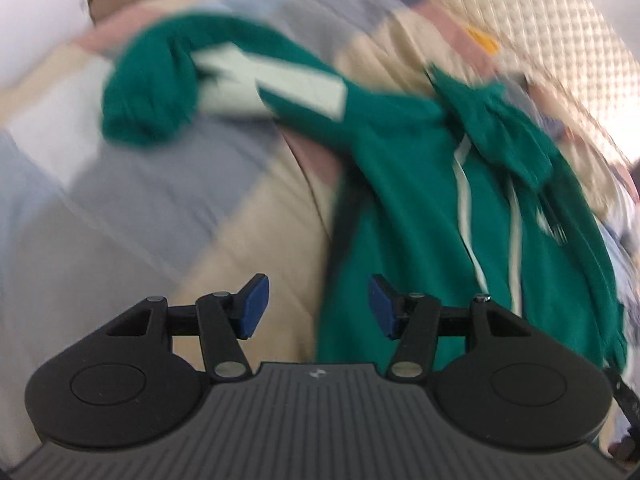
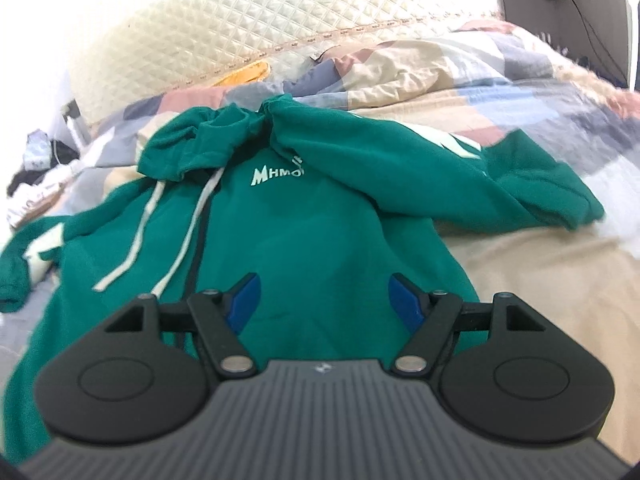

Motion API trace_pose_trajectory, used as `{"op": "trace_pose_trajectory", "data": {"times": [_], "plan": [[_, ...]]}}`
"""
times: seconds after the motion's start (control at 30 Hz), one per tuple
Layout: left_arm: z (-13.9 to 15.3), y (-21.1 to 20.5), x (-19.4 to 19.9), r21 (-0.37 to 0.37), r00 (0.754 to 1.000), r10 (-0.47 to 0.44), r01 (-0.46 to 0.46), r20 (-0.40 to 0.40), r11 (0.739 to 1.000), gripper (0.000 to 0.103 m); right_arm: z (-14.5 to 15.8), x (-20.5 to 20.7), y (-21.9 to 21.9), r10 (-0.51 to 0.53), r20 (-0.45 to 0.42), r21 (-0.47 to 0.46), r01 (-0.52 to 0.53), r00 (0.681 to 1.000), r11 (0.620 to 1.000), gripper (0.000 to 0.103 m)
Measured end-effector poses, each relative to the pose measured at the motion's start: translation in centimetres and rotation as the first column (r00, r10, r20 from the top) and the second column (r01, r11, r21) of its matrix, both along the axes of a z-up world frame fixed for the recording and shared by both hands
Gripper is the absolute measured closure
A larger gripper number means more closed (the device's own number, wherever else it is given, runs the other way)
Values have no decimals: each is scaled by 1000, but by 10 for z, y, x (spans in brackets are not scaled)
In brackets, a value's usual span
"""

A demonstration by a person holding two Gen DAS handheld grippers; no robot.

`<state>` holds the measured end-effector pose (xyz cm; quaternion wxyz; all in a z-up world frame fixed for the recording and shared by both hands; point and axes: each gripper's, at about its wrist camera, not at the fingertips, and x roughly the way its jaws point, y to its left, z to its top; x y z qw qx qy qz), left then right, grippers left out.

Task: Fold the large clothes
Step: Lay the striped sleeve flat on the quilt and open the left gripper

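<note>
A green hoodie with white drawstrings and white lettering lies face up on the bed, its hood bunched at the far end. One sleeve with a white patch stretches to the right. My right gripper is open and empty just above the hoodie's lower body. In the blurred left wrist view the hoodie lies to the right, with a sleeve stretched out to the left. My left gripper is open and empty over the hoodie's side edge and the bedspread.
The bed has a patchwork bedspread in beige, blue, grey and pink. A cream quilted headboard stands behind. A yellow item lies at its base. Loose clutter sits at the far left.
</note>
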<state>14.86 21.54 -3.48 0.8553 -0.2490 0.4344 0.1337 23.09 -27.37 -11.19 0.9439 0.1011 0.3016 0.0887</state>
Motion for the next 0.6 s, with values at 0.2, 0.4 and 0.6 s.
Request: {"op": "trace_pose_trajectory", "data": {"times": [0.2, 0.4, 0.6], "plan": [[-21, -51, -24, 8, 998, -60, 60, -33, 998, 42, 20, -25, -6, 15, 38, -6, -15, 999, 1000, 31], [-43, -84, -34, 201, 993, -96, 109, -73, 974, 42, 22, -30, -16, 1, 43, 2, -1, 999, 1000, 31], [-50, -78, -39, 167, 989, -125, 137, -76, 976, 84, 18, -28, -16, -10, 22, -3, 11, 1000, 1000, 31]]}}
